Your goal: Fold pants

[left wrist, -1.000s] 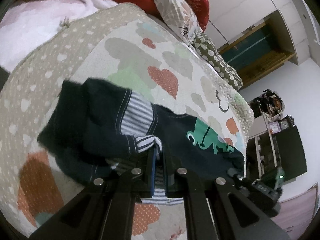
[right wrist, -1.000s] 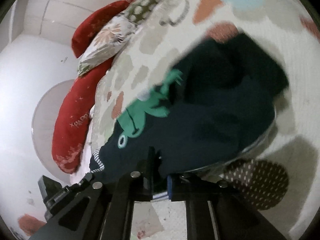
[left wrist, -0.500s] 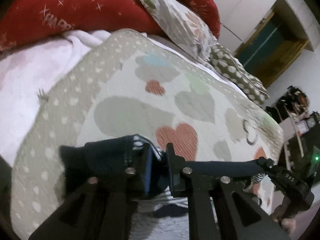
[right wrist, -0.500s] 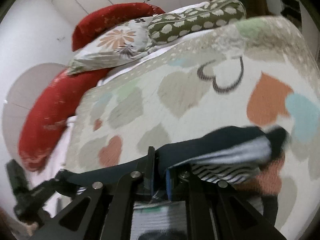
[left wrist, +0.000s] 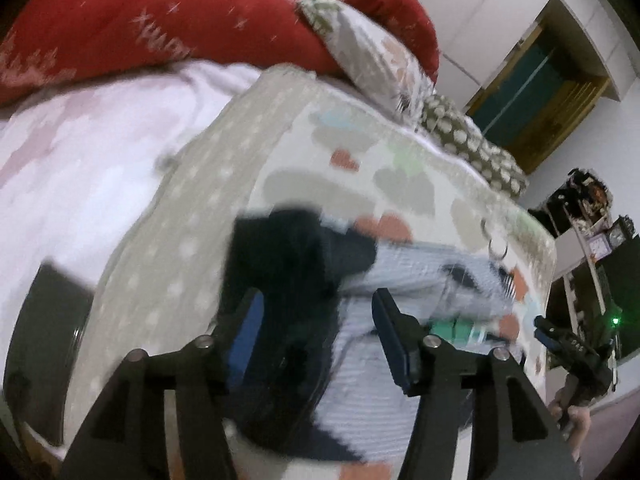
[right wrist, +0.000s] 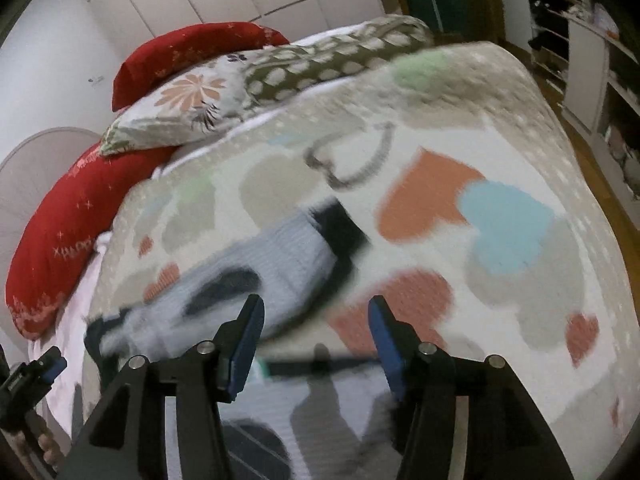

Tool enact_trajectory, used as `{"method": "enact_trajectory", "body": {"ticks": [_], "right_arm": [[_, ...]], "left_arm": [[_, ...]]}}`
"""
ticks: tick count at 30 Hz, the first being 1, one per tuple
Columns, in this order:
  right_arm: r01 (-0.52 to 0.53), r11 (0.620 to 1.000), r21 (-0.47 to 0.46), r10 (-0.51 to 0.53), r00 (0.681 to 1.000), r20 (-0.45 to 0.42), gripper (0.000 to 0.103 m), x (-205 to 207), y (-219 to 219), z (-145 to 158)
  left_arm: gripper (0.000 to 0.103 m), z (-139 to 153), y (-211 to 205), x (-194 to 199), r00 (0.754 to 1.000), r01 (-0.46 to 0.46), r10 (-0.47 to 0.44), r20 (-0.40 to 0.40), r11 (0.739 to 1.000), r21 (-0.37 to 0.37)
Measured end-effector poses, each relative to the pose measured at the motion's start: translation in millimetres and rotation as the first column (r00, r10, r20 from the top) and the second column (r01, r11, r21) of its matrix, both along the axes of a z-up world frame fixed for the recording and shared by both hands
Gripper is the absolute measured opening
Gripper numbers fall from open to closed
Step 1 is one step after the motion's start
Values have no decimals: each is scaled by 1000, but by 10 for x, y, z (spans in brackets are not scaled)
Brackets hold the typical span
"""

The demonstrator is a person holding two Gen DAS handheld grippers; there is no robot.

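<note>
The pants [left wrist: 304, 264] are dark navy with a pale striped lining and a green print. They lie blurred on the heart-patterned blanket [left wrist: 208, 184], just past my fingertips. My left gripper [left wrist: 318, 304] is open and empty above them. In the right wrist view the pants [right wrist: 280, 264] lie left of centre on the blanket [right wrist: 500, 200]. My right gripper [right wrist: 316, 312] is open and empty over their near edge. Both views are motion-blurred.
Red pillows [left wrist: 168, 32], a floral pillow [right wrist: 184, 100] and a dotted cushion [right wrist: 340, 60] line the head of the bed. A pink sheet [left wrist: 80, 140] lies at the left. Shelves [right wrist: 592, 60] and a wooden door [left wrist: 540, 92] stand beyond the bed.
Both grippers held the pants' edge and carried it up and over the blanket. Now both have opened and the pants have dropped onto the blanket.
</note>
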State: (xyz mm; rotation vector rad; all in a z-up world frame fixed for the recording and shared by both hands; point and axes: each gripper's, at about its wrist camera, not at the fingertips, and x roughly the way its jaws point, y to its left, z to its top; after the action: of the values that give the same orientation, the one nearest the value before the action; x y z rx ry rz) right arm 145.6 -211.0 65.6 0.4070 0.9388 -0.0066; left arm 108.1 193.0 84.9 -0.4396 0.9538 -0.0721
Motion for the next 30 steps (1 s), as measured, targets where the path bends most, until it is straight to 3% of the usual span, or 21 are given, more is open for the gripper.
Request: {"method": "enact_trajectory", "body": {"ticks": [5, 7, 10, 14, 17, 18, 19, 20, 21, 22, 23, 30], "right_arm": [[35, 999, 41, -35, 999, 11, 63, -592, -243, -162], [37, 997, 61, -38, 999, 18, 66, -732, -270, -208], [26, 998, 56, -26, 1000, 12, 69, -817, -241, -289], [19, 998, 54, -19, 1000, -11, 70, -822, -141, -442], [19, 1000, 6, -19, 999, -31, 71, -737, -16, -588], [22, 1000, -14, -23, 999, -22, 72, -726, 21, -602], [19, 999, -31, -19, 1000, -3, 71, -722, 71, -598], [7, 999, -32, -7, 1000, 4, 61, -717, 107, -593], [-7, 1000, -21, 7, 1000, 2, 30, -711, 129, -584], [-11, 1000, -5, 11, 1000, -2, 17, -712, 135, -580], [-16, 1000, 21, 16, 1000, -13, 14, -709, 126, -580], [-46, 988, 145, 45, 999, 7, 13, -991, 91, -402]], "left_arm": [[57, -253, 9, -415, 999, -18, 20, -38, 999, 50], [63, -338, -26, -485, 999, -18, 20, -50, 998, 59], [68, -490, -98, -523, 996, -34, 41, -82, 995, 91], [87, -624, -262, -471, 995, -32, 44, -91, 991, 130], [90, -674, -403, -415, 996, -12, 23, -85, 992, 122], [81, -691, -447, -396, 996, -10, 21, -87, 992, 127], [53, -692, -468, -389, 996, -18, 31, -88, 989, 145], [37, -687, -474, -381, 995, -24, 40, -93, 986, 162], [20, -670, -453, -387, 994, -31, 48, -97, 985, 172], [12, -647, -421, -401, 995, -23, 36, -89, 990, 142], [12, -608, -368, -433, 996, -16, 25, -84, 994, 108], [11, -301, -267, -793, 999, -9, 12, -30, 996, 90]]}}
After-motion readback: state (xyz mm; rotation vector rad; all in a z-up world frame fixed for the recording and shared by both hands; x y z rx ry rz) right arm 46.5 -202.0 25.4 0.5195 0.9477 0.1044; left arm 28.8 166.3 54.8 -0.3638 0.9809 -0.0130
